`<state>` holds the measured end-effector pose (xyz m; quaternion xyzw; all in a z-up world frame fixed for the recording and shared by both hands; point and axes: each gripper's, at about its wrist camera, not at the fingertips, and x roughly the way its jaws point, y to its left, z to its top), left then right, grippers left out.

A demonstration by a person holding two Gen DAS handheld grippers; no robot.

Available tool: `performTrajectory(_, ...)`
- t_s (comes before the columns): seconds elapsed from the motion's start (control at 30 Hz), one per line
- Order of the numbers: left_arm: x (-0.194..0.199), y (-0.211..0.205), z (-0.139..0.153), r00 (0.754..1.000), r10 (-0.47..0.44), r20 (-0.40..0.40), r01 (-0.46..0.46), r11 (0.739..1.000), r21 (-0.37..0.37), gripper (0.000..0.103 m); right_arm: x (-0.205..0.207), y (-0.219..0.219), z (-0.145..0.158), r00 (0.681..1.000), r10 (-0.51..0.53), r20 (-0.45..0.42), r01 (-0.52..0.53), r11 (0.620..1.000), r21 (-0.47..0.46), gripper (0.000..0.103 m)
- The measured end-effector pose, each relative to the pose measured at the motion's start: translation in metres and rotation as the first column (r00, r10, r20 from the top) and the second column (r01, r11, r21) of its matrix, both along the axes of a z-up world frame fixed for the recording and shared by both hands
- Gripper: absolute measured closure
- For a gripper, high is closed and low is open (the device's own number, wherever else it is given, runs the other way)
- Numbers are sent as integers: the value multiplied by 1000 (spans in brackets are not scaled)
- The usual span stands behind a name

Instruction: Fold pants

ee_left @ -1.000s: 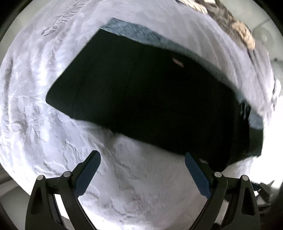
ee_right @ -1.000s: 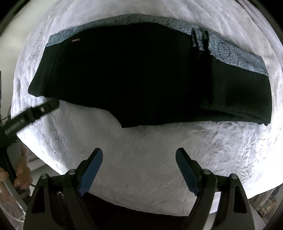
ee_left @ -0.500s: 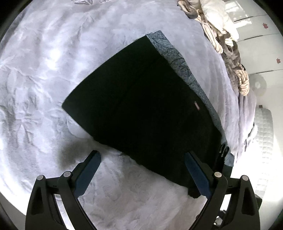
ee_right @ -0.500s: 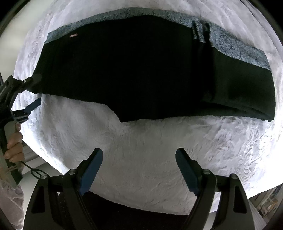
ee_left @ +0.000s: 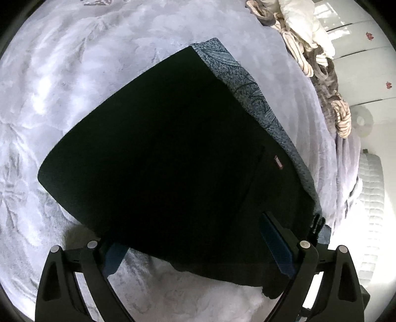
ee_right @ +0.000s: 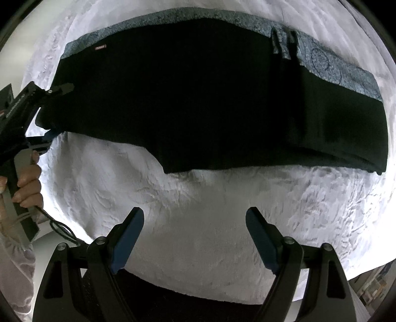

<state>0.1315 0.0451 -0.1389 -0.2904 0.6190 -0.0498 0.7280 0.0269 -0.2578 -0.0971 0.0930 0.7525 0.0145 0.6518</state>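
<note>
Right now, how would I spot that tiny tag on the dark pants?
Find the white bedspread, then the black pants lying across it. Along their far edge runs a blue-grey patterned waistband; the small red tag sits just below it near the left end, the only red spot on them.

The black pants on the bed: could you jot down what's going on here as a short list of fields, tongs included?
garment: black pants, lying flat, already folded lengthwise
trim: blue-grey patterned waistband along the far edge
surface: white textured bedspread
left tongs: open, straddling the near edge of the pants at one end, one finger under the fabric, not yet clamped
right tongs: open, empty, over bare bedspread, short of the pants
person: hand holding the left tool's handle
background: pile of crumpled laundry
</note>
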Motion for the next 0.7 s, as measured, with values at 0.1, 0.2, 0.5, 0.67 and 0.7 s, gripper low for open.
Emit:
performTrajectory(0.1, -2, -5, 19, 999, -1, 48, 1, 1000, -6, 6, 4, 1, 4, 1000, -2, 21, 2, 1000, 7, 16)
performTrajectory(0.2, -2, -17, 44, 991, -35, 127, 32, 999, 24, 6, 16, -9, 11, 998, 0, 63, -1, 1000, 10, 16)
performTrajectory(0.5, 15, -24, 15, 999, -32, 13, 29, 973, 228, 53, 95, -10, 52, 970, 100, 222, -103, 995, 2, 16)
performTrajectory(0.67, 10, -51, 34, 978, -192, 83, 137, 888, 438, 64, 145, 23, 81, 948, 171, 267, -191, 980, 50, 16)
performTrajectory(0.7, 6, -69, 39, 955, -279, 100, 183, 819, 544, 64, 154, 30, 86, 946, 182, 269, -207, 976, 70, 16)
